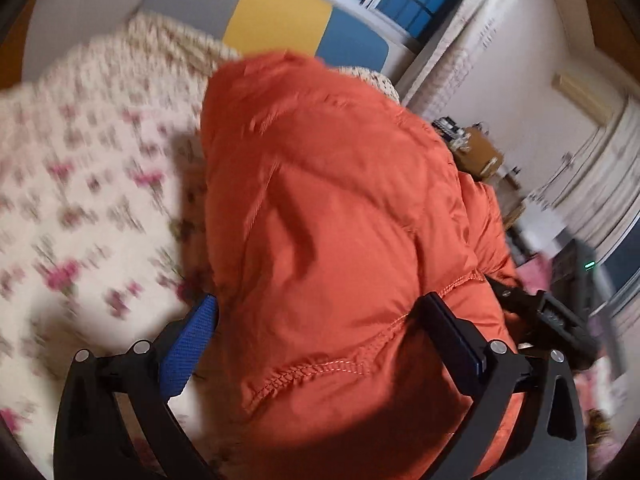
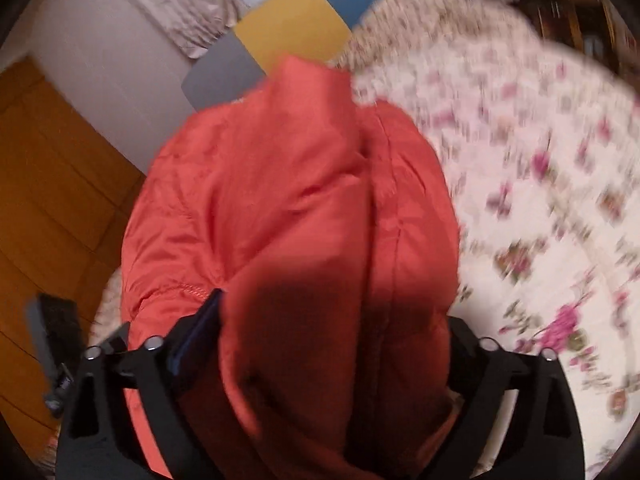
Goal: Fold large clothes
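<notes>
The orange padded jacket (image 1: 328, 216) bulged between both sets of jaws, above the floral bedspread (image 1: 80, 184). The left gripper (image 1: 320, 320) and the right gripper (image 2: 332, 320) each clenched thick folds. The slippery, bulky fabric seemed likely to slide out mid-swing.

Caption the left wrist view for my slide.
Left hand-held gripper clamps a bunched orange padded jacket above a floral bedspread.

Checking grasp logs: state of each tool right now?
Left tool: closed on the orange jacket.
Right tool: closed on the same jacket, over the floral bedspread.
</notes>
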`<state>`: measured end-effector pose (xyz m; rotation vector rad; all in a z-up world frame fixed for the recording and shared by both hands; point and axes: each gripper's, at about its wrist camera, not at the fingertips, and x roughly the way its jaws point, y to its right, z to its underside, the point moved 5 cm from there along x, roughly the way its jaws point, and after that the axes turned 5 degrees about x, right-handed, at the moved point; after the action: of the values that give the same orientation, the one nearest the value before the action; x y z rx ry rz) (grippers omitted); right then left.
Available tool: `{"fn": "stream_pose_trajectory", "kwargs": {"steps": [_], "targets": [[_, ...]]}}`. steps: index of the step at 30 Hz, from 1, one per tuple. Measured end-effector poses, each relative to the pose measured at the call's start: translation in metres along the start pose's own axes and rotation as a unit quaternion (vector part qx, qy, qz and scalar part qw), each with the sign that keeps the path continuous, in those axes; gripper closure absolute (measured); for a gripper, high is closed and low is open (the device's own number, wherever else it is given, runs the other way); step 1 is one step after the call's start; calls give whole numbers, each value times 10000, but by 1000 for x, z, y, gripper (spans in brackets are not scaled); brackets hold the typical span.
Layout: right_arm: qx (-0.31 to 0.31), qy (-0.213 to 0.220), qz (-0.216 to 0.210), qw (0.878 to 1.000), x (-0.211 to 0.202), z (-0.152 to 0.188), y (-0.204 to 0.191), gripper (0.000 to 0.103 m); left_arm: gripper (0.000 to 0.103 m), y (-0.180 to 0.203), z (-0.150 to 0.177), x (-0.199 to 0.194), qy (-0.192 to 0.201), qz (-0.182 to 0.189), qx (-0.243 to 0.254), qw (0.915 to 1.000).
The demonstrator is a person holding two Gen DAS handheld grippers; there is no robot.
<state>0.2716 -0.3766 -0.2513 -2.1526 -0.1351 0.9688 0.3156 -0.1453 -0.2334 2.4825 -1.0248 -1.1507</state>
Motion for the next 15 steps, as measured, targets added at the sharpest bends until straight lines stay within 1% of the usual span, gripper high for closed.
{"fn": "stream_pose_trajectory", "kwargs": {"steps": [1,2,3,5,6,7,8,11,15], "targets": [[370,-249,-318,9985,9,-1,9,6,3,-2,1,4,-97,189,-193,9996],[696,-462,-663,9943,17,-1,15,7,3,-6,1,8,-207,356,-388,9984],[695,-474,-742,9937,19,-2,15,10,3,-5,1,10,-237,373,-369,9983],[411,-477,-805,9948,19,-3,5,31,6,2,0,10,-236,283,-152,9992],[415,-442,-865,9944,18,-4,3,35,13,7,-2,7,-164,202,-11,9997],[405,-373,-928,9942,15,-5,1,43,21,12,-2,4,-81,131,89,9998],[353,-307,-954,9943,12,-6,-1,46,26,16,-4,0,-17,73,181,9998],[16,-42,-1032,9946,3,-5,-18,48,32,28,-10,-11,234,-43,474,9986],[-111,170,-1218,9924,0,-4,-41,48,34,32,-23,-39,632,-164,702,9954]]}}
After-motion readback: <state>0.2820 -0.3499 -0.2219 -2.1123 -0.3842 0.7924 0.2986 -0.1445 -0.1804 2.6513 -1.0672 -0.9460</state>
